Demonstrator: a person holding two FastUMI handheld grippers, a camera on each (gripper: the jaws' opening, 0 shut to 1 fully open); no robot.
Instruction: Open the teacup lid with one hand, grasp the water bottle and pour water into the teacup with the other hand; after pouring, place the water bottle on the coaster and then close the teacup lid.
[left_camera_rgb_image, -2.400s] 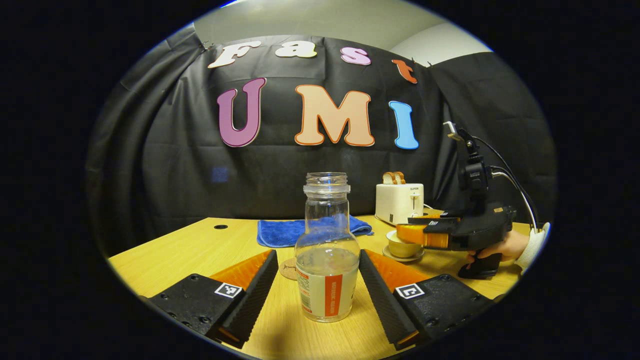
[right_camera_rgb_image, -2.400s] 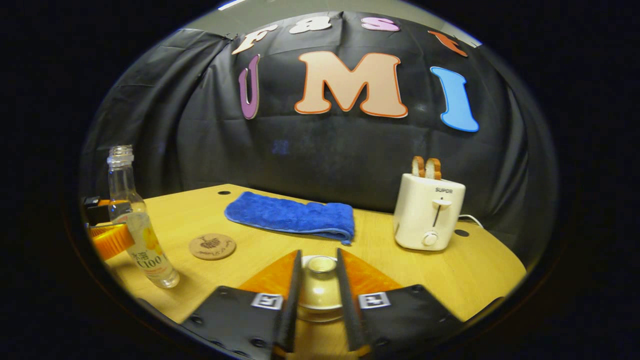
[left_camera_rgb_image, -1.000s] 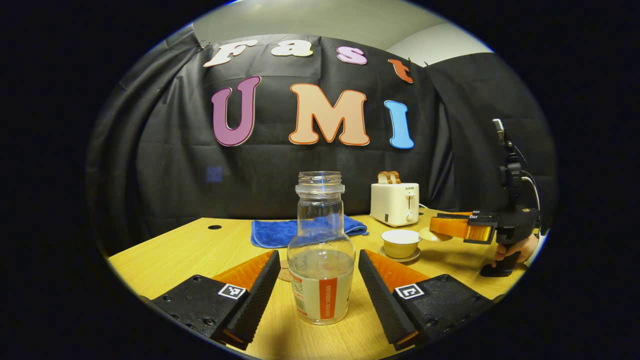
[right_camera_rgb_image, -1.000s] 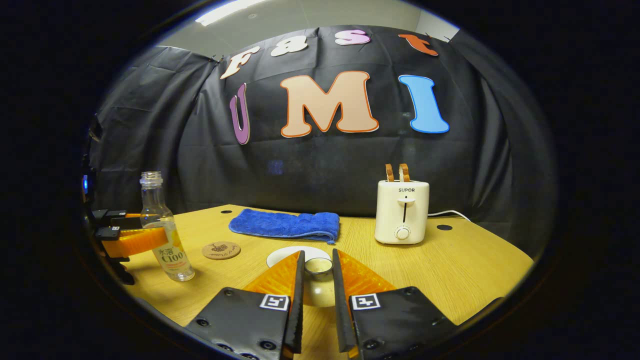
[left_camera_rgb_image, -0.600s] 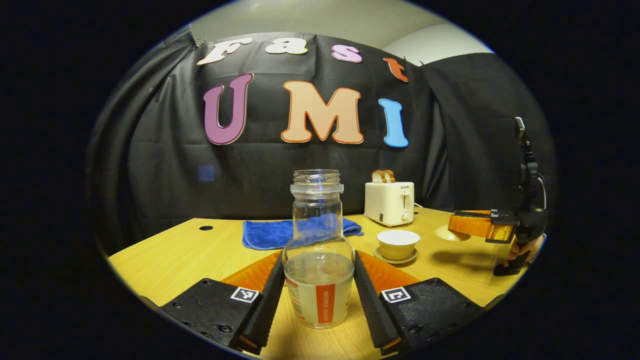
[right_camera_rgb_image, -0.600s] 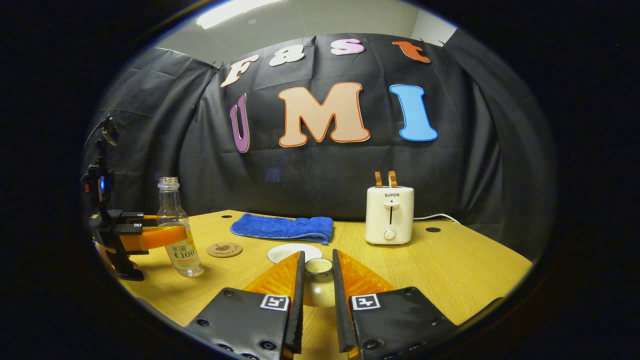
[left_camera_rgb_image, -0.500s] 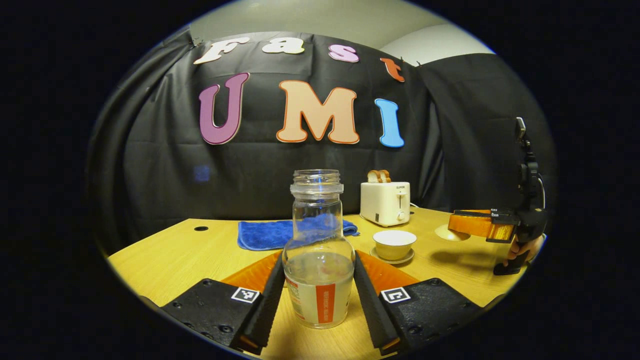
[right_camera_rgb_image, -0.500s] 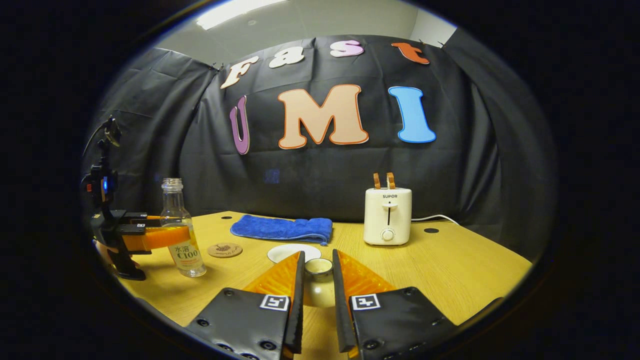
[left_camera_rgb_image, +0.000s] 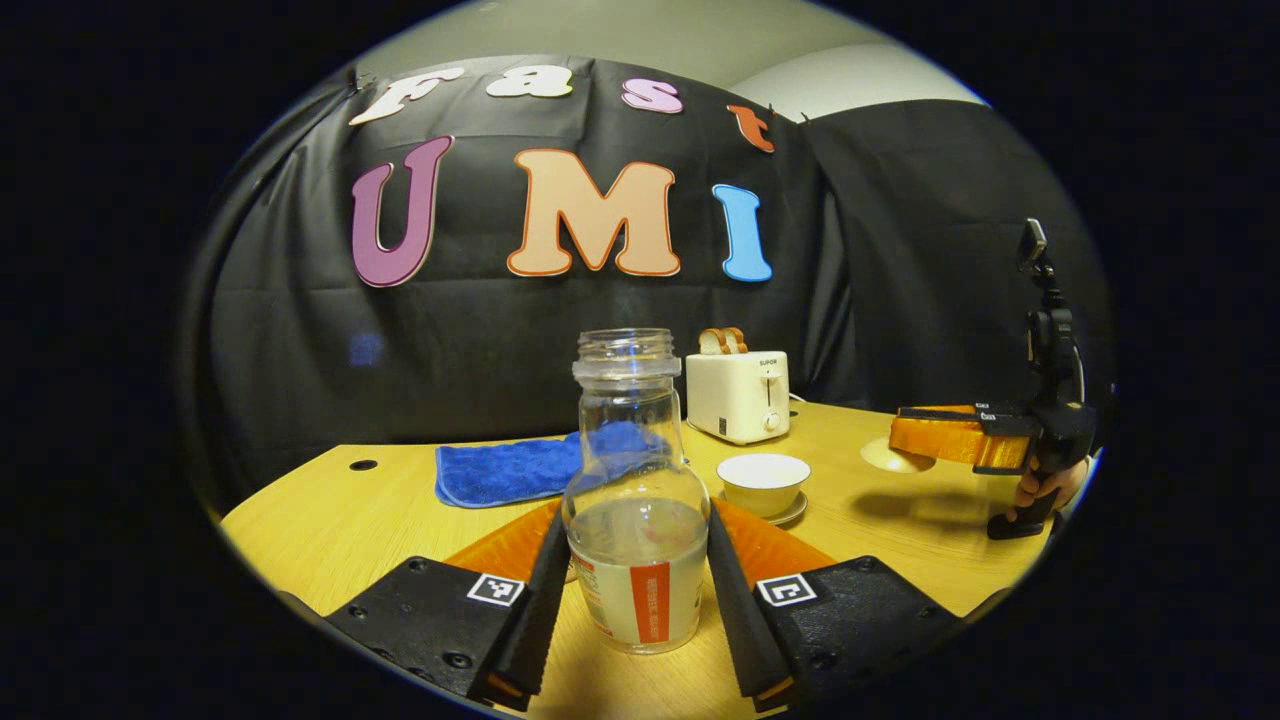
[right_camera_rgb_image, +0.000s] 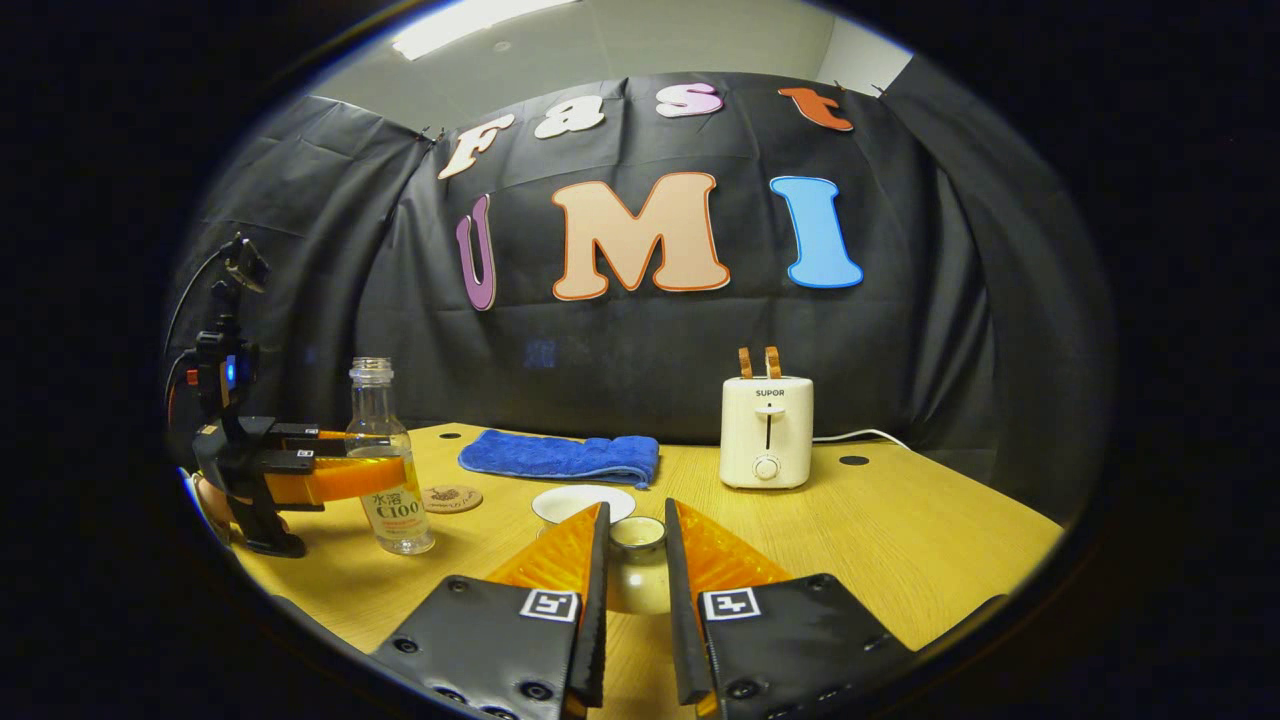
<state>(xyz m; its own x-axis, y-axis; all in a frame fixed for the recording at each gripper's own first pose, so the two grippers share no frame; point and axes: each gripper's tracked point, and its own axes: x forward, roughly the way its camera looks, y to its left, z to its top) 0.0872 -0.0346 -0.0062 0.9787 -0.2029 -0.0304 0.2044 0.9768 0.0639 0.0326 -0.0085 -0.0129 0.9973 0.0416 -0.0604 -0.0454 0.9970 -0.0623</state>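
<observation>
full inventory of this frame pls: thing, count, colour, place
water bottle: 1, clear glass, capless, part full, upright between the left gripper's fingers, base near the table.
teacup: 1, cream, uncovered, on its saucer, mid table.
saucer: 1, cream, under the teacup.
teacup lid: 1, cream, held by its knob above the table.
coaster: 1, brown, round, flat on the table beside the bottle.
towel: 1, blue, folded, back of the table.
toaster: 1, white, two bread slices in it, back right.
table: 1, light wood.
left gripper: black and orange, shut on the bottle.
right gripper: black and orange, shut on the lid's knob.
hand: 1, on the right gripper's handle.
</observation>
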